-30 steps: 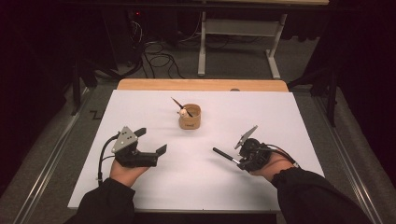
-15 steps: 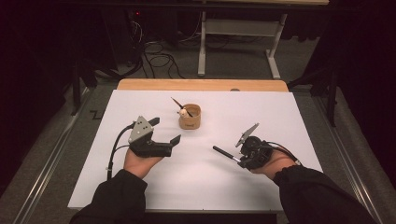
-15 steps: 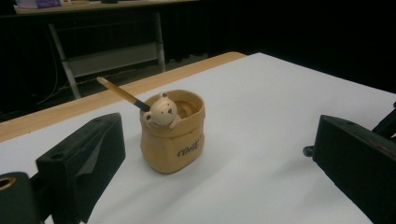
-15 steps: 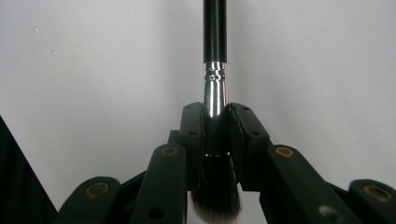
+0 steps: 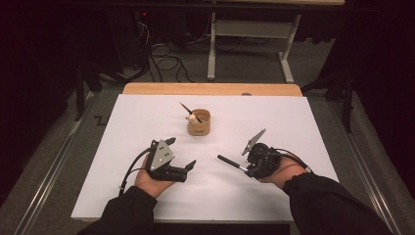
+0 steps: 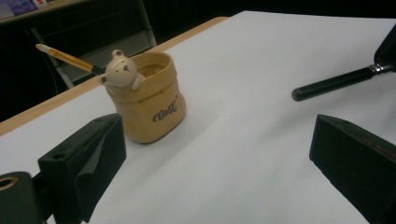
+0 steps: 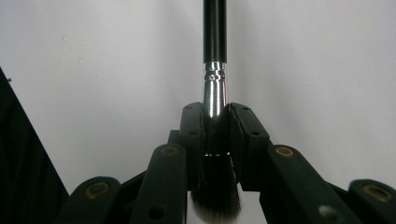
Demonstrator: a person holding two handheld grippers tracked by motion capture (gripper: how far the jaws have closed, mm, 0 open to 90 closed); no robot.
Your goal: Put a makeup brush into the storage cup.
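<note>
Brush, black-handled, clamped at its silver ferrule in right gripper, low over white worktop. Left gripper spread, empty, facing tan bear pot holding a thin brush.

Brush handle tip cut off at top edge; bristles partly hidden btwn jaws.
</note>
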